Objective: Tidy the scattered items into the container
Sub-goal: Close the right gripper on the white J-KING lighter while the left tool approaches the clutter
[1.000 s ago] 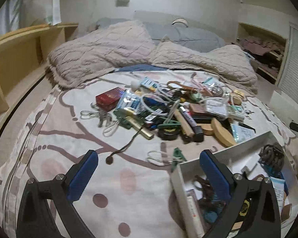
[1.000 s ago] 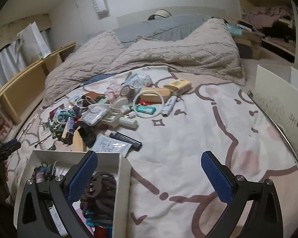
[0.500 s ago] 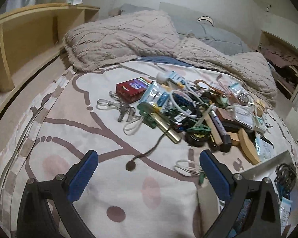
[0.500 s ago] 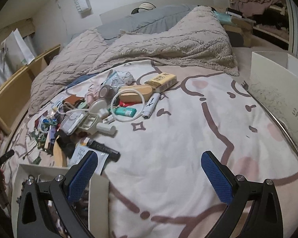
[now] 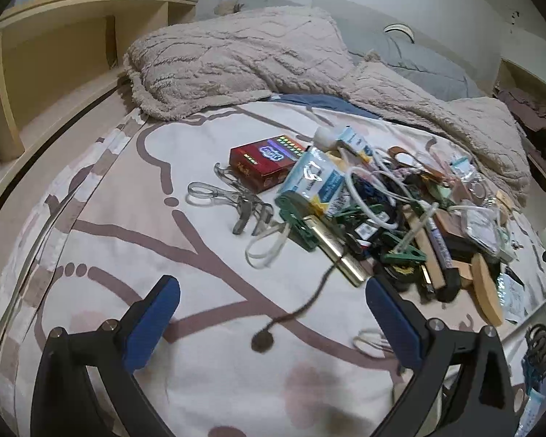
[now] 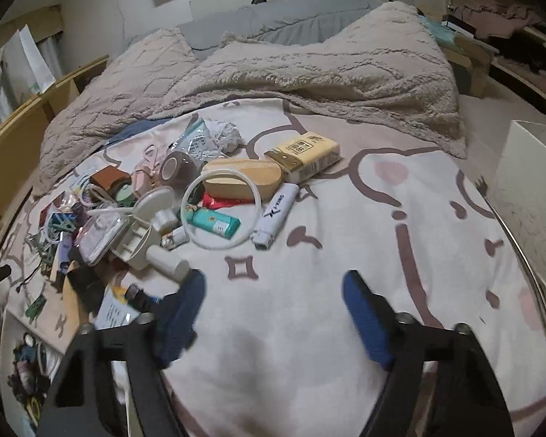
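A heap of small items lies on the patterned bedsheet. In the left wrist view it holds a red box point(image 5: 265, 162), a clear eyelash curler point(image 5: 229, 200), a tissue packet point(image 5: 315, 182) and a gold tube point(image 5: 340, 255). My left gripper point(image 5: 273, 309) stands open above a dark cord with a round end point(image 5: 262, 342), not touching it. The white container's rim point(image 5: 538, 309) shows at the right edge. In the right wrist view my right gripper point(image 6: 273, 302) is closing over bare sheet, nothing between its jaws. A white lighter point(image 6: 276, 215), a teal lighter point(image 6: 214, 222) and a white ring point(image 6: 222, 211) lie ahead. The container point(image 6: 14, 324) sits lower left.
A rumpled beige blanket point(image 6: 309, 73) and grey pillows fill the far end of the bed. A wooden shelf point(image 5: 54, 54) runs along the left side. A tall white box point(image 6: 527, 189) stands at the bed's right edge. A yellow pack point(image 6: 305, 156) and wooden case point(image 6: 244, 180) lie beyond the lighters.
Both grippers moved away from the container and nearer the heap. The container slid to the edge of each view. The right gripper's fingers came closer together.
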{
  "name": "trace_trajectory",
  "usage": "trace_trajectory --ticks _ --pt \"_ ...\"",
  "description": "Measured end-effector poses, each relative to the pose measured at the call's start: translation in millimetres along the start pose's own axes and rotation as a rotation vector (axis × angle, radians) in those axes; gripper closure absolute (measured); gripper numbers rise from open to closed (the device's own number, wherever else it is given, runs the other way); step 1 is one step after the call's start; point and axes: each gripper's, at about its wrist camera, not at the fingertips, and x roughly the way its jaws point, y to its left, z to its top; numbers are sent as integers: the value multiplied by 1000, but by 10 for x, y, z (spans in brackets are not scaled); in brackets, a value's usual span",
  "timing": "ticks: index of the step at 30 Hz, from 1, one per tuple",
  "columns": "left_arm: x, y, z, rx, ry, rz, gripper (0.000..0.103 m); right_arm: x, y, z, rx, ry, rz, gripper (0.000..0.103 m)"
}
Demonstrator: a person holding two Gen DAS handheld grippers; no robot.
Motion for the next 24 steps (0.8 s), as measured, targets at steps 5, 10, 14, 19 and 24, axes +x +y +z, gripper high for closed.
trace_trajectory --ticks 5,10,14,19,24 --pt "167 62 -7 -16 38 25 0 243 73 127 -40 22 -73 48" --pt "287 155 -57 -50 81 29 0 526 119 165 -78 95 -105 49" --pt "320 185 -83 -66 93 24 0 652 178 197 -120 124 -144 49" --pt "347 201 -107 -81 103 21 0 739 238 242 -133 127 -157 62" --pt "378 218 -102 -98 123 21 0 763 274 206 -155 96 -154 75"
